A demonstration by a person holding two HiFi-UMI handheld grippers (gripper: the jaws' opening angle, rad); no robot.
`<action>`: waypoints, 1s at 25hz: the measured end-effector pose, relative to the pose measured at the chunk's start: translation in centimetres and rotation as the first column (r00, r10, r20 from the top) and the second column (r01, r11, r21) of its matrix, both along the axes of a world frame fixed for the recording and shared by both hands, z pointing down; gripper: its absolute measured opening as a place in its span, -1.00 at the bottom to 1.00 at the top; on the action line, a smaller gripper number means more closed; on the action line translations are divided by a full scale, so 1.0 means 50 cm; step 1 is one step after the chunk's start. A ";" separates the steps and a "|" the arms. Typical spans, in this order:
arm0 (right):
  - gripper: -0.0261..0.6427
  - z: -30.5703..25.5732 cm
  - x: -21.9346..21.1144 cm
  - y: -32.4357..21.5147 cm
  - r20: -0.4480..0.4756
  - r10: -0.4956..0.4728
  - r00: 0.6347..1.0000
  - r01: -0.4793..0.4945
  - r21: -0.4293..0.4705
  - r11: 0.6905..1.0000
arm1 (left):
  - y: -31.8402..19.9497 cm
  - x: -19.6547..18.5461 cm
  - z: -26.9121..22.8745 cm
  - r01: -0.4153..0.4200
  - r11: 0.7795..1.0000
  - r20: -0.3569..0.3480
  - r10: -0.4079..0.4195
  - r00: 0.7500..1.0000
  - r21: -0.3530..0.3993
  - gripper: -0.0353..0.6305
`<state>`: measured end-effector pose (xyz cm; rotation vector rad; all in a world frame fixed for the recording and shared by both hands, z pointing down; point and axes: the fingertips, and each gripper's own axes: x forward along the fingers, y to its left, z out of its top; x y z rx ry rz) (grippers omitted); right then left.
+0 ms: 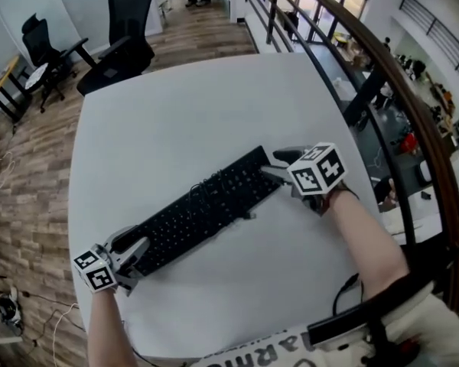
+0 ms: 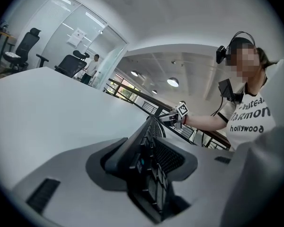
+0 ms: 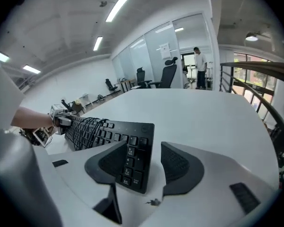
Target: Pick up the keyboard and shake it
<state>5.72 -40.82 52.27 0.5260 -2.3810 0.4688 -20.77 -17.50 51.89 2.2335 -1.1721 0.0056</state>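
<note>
A black keyboard (image 1: pixel 206 205) lies diagonally on the white table (image 1: pixel 199 105), from near left to far right. My left gripper (image 1: pixel 141 252) straddles its near-left end. In the left gripper view the keyboard (image 2: pixel 149 141) runs edge-on between the jaws of my left gripper (image 2: pixel 149 157); one pad lies along its underside and a slit shows at the key side. My right gripper (image 1: pixel 279 164) is at the far-right end. In the right gripper view the keyboard's corner (image 3: pixel 132 150) sits between the jaws of my right gripper (image 3: pixel 144 162), with a clear gap on one side. Both are open.
Black office chairs (image 1: pixel 126 29) stand beyond the table's far-left corner. A dark railing (image 1: pixel 390 75) curves along the right side. A black cable (image 1: pixel 344 289) hangs near my right forearm. A person (image 3: pixel 199 65) stands far off by the glass wall.
</note>
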 end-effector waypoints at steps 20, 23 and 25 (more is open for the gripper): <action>-0.25 -0.008 -0.072 -0.008 0.083 -0.105 0.991 0.111 -0.078 0.991 | -0.002 -0.013 0.004 0.033 0.999 0.045 -0.033 0.998 0.014 -0.32; -0.25 -0.024 -0.063 0.001 0.070 -0.078 0.994 0.080 -0.024 0.997 | -0.004 -0.016 0.004 0.058 0.998 0.066 -0.059 0.996 0.030 -0.27; -0.25 -0.022 -0.047 0.017 0.048 -0.051 0.998 0.052 -0.004 0.999 | 0.001 -0.011 0.006 0.069 0.997 0.075 -0.072 0.995 0.036 -0.22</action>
